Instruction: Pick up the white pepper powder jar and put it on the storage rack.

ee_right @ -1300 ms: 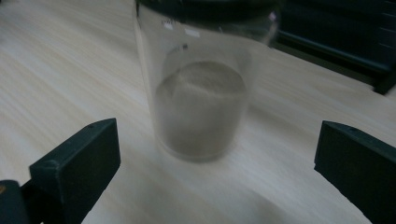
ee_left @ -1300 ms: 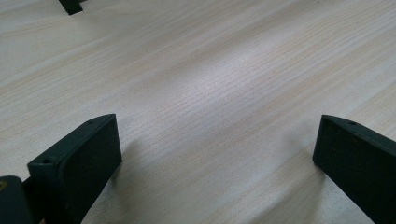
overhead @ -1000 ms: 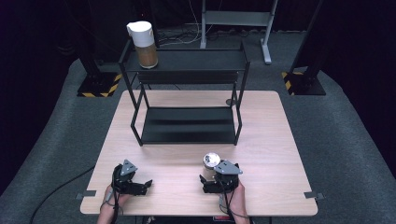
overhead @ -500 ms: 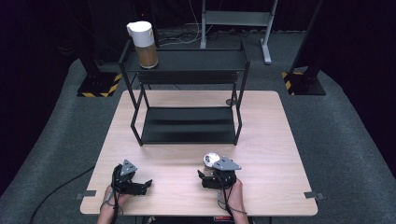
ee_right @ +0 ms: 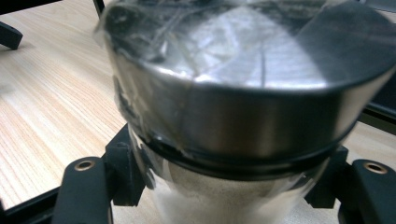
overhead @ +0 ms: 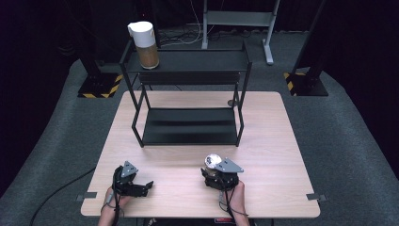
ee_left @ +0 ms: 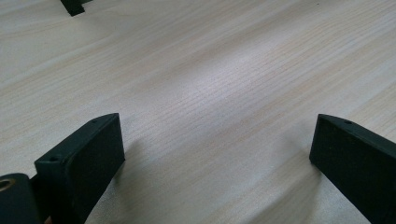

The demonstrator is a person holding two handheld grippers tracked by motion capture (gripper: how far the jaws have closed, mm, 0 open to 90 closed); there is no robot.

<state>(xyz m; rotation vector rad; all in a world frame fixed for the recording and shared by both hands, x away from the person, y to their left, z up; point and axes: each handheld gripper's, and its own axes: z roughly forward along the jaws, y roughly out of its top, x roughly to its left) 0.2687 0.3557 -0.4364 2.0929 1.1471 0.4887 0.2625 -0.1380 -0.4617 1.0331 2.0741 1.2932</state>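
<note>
A glass jar point(overhead: 212, 161) with a shiny metal lid point(ee_right: 243, 93) stands on the wooden table point(overhead: 263, 141) near its front edge, right of centre. My right gripper point(overhead: 217, 175) has just been closing its jaws and is now shut on the jar's glass body point(ee_right: 233, 205), below the lid, with a black finger point(ee_right: 123, 172) on each side. My left gripper point(overhead: 143, 187) rests low at the front left, pointing right. Its jaws have eased in slightly and still stand wide open point(ee_left: 215, 158) over bare wood, with nothing between them.
A black two-tier metal rack point(overhead: 188, 132) stands at the back of the table. On its top shelf at the left is a white-lidded container point(overhead: 143, 44) with brown contents. A small dark round object point(overhead: 231, 102) lies by the rack's right rear leg.
My right gripper's jaws have closed onto the jar. Both hands have stayed where they were.
</note>
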